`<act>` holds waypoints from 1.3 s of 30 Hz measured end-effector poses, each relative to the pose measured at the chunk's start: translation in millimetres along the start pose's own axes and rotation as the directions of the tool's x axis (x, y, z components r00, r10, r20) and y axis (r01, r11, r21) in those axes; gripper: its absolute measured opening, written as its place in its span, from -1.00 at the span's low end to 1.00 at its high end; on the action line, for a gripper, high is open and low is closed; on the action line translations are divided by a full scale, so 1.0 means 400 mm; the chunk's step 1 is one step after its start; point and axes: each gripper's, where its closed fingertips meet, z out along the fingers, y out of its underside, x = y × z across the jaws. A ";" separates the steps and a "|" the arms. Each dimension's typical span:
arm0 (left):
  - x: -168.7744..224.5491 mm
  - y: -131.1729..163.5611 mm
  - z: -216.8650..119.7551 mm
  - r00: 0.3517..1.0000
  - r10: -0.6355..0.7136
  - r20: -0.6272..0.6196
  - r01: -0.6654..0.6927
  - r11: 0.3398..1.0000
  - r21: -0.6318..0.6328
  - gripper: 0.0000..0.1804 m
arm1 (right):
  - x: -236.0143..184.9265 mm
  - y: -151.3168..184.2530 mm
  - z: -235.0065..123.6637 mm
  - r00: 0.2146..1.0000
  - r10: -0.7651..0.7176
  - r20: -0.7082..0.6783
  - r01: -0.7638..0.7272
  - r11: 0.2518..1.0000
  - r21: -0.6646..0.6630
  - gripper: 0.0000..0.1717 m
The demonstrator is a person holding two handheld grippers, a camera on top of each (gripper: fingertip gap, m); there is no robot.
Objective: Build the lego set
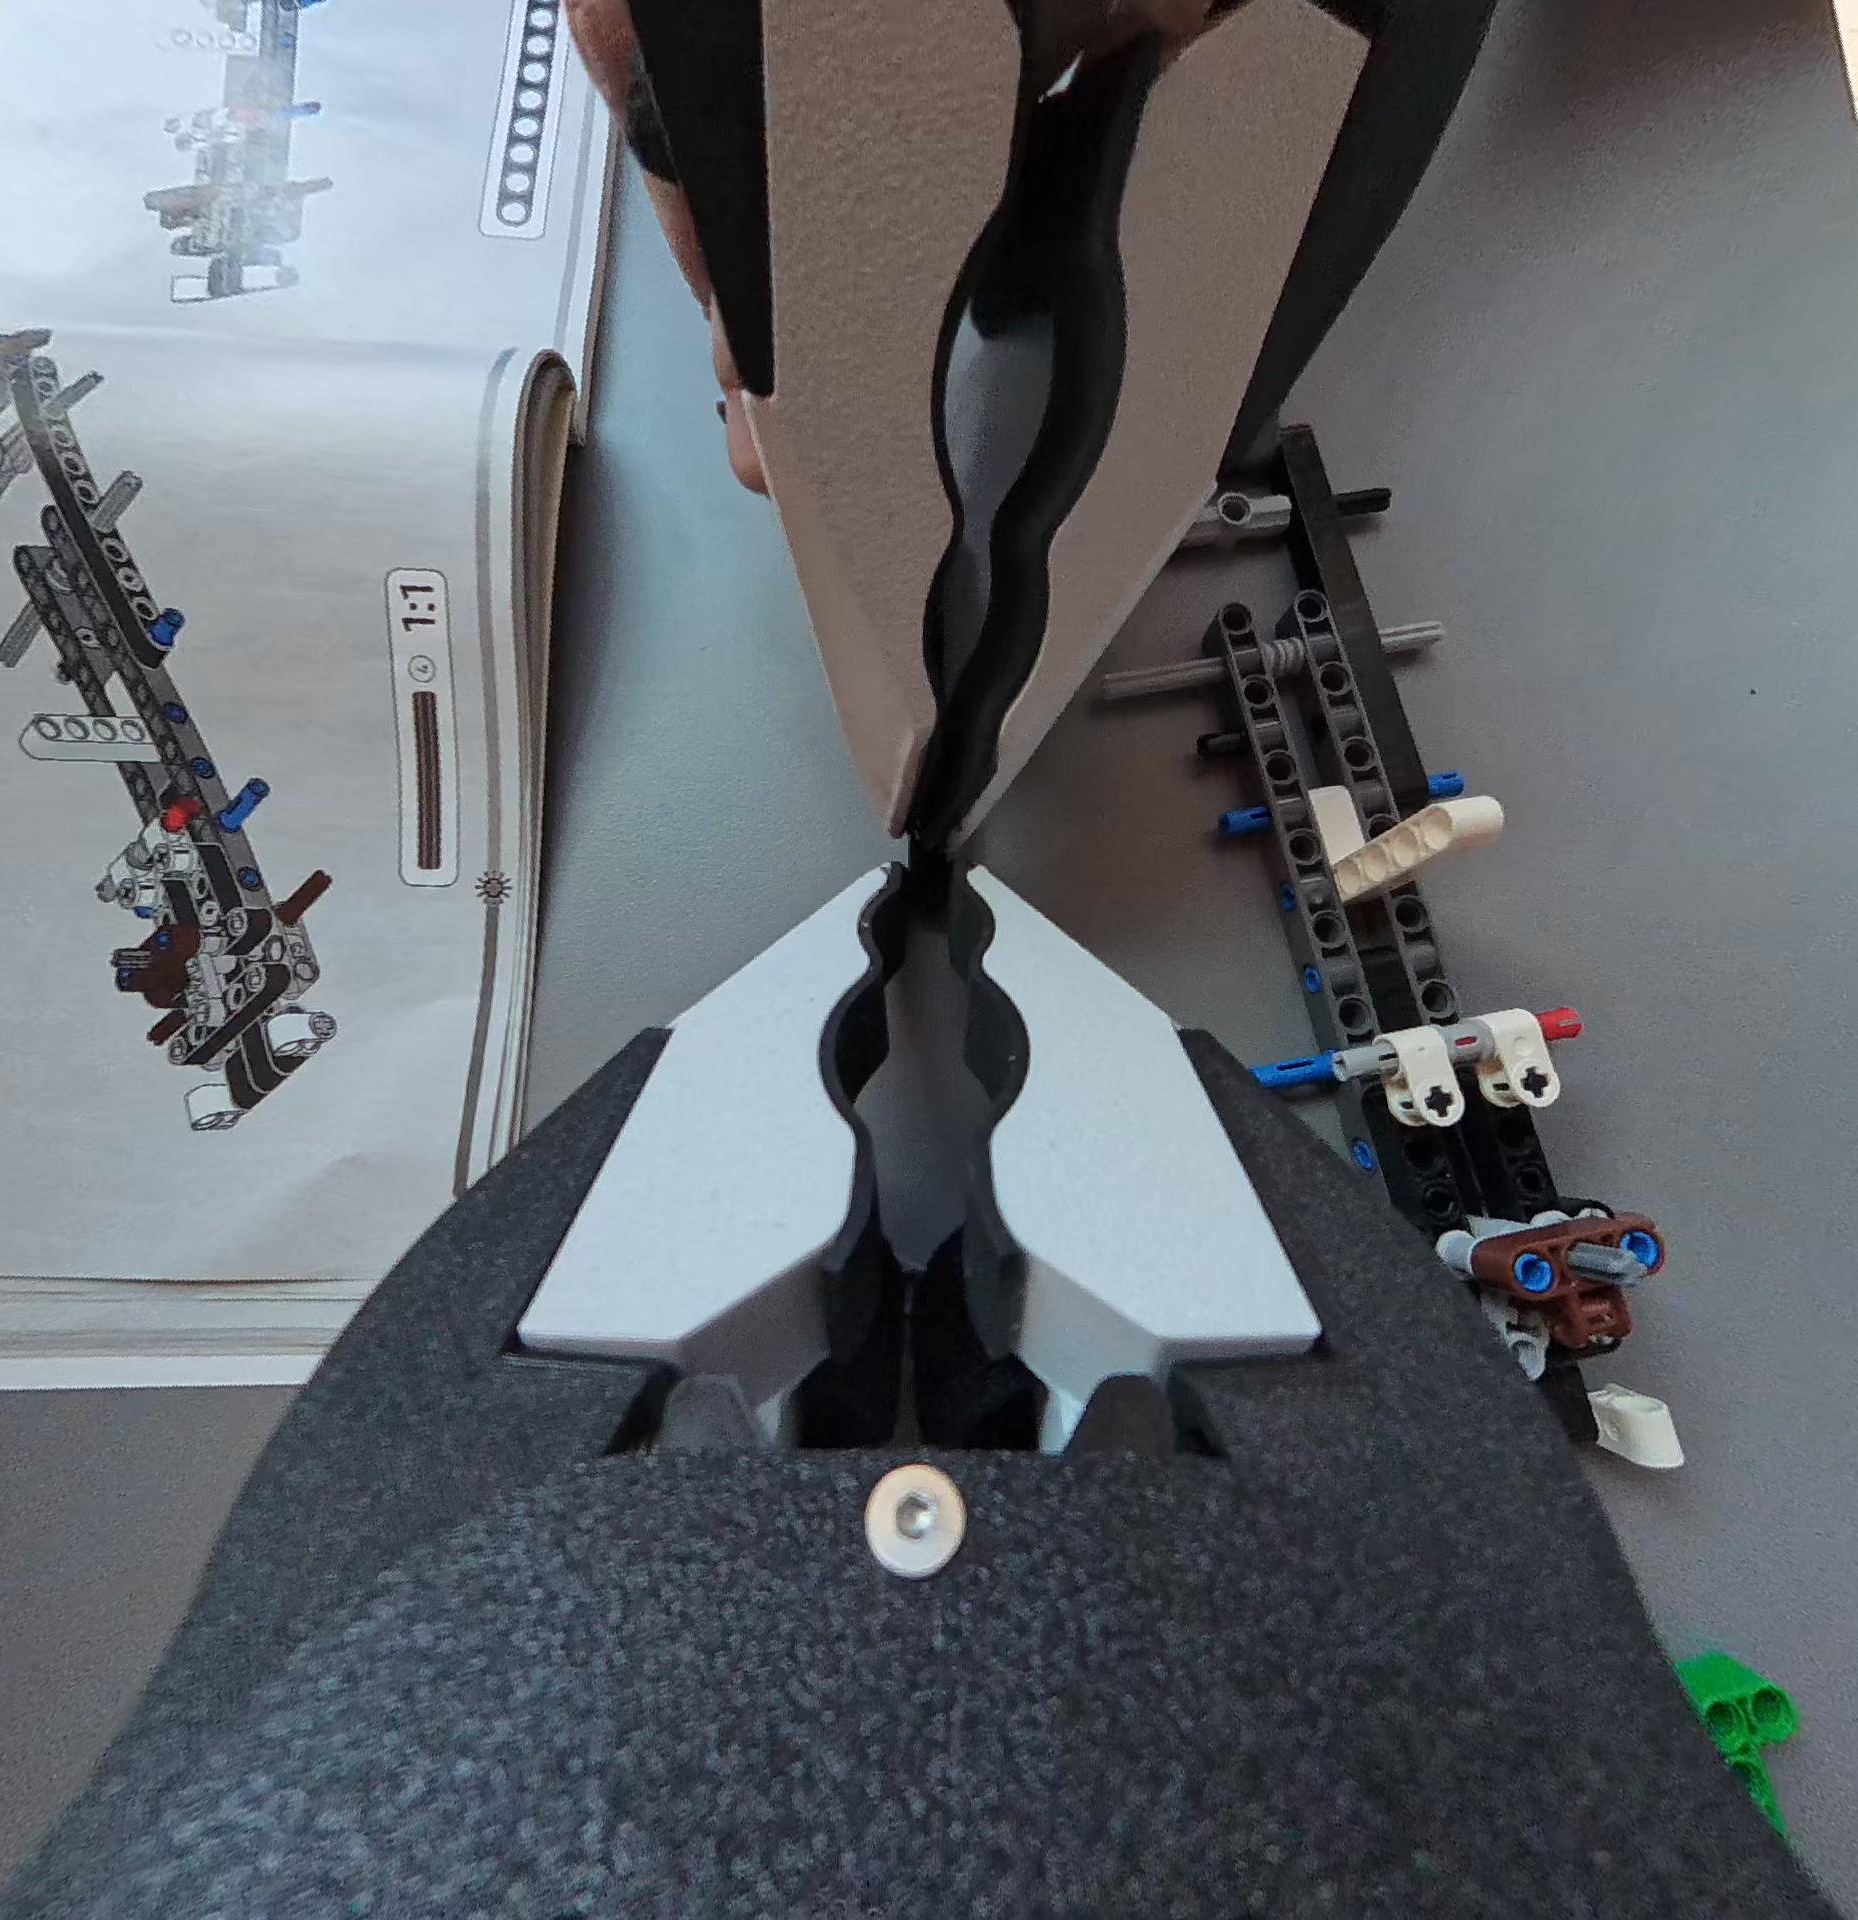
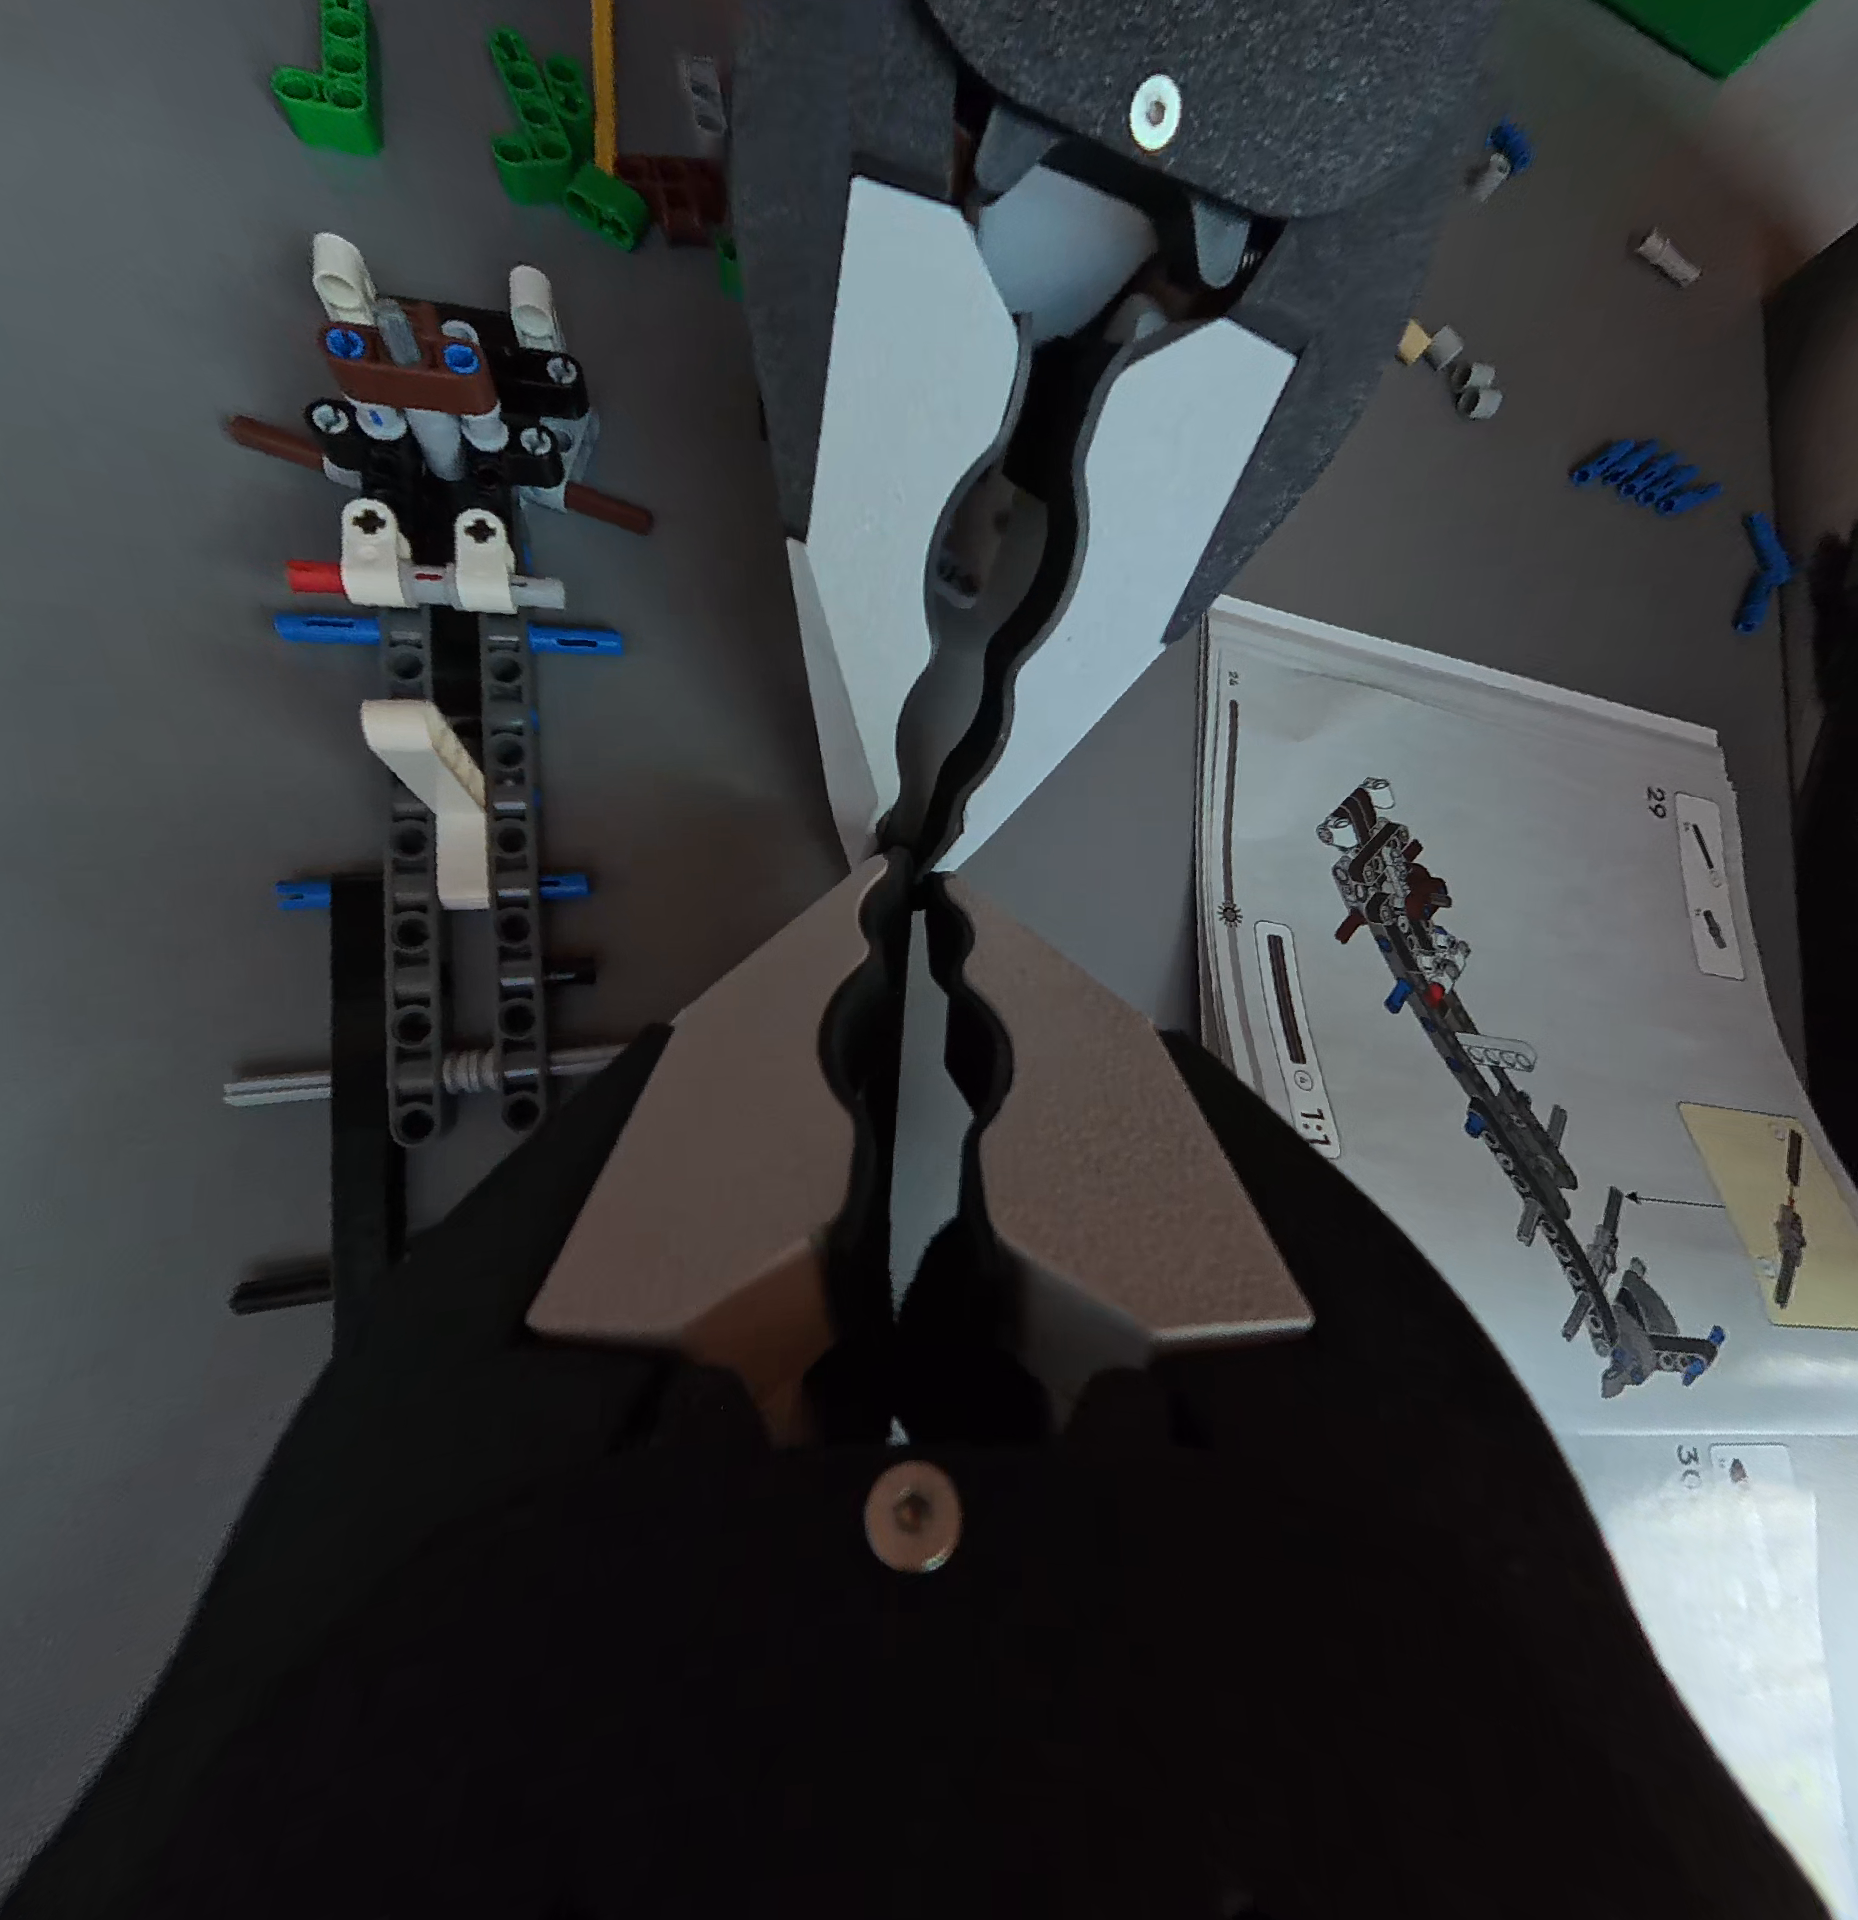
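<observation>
My two grippers meet tip to tip above the grey table (image 1: 696, 644). In the left wrist view my left gripper (image 1: 925, 891) has pale grey fingers, and its tips are closed on a small black piece (image 1: 927, 862). My right gripper (image 1: 930, 826) comes in from above with tan fingers, shut, its tips right at that piece. In the right wrist view my right gripper (image 2: 909, 891) is shut, and the left gripper (image 2: 917, 831) meets it from above. A long dark-grey beam model (image 1: 1351, 831) with white, blue, red and brown parts lies beside them; it also shows in the right wrist view (image 2: 457, 831).
An open instruction booklet (image 1: 281, 727) lies on the table opposite the model and shows in the right wrist view (image 2: 1527, 1039). Green beams (image 2: 540, 114), loose blue pins (image 2: 1642, 478) and small grey pieces (image 2: 1465, 379) are scattered at the far side. A green piece (image 1: 1735, 1714) lies near the model's end. The grippers are tip to tip, or close to it.
</observation>
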 end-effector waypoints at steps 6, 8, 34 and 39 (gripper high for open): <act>0.000 0.000 0.000 1.000 -0.002 -0.005 0.002 1.000 0.004 -0.93 | 0.000 -0.003 0.001 0.999 -0.037 -0.020 0.036 0.999 -0.014 -0.99; 0.000 0.000 0.000 1.000 -0.001 -0.007 0.001 1.000 0.006 -0.93 | 0.000 -0.003 0.001 0.999 -0.044 -0.020 0.044 0.999 -0.009 -0.99; 0.002 0.000 0.000 0.999 0.030 -0.035 -0.029 0.999 0.034 -0.93 | 0.009 0.026 0.014 0.998 -0.045 -0.035 0.042 0.996 -0.075 -1.00; 0.003 0.000 0.000 0.999 0.041 -0.027 -0.040 0.999 0.025 -0.93 | 0.023 -0.001 -0.010 0.999 0.025 -0.041 -0.025 1.000 -0.015 -1.00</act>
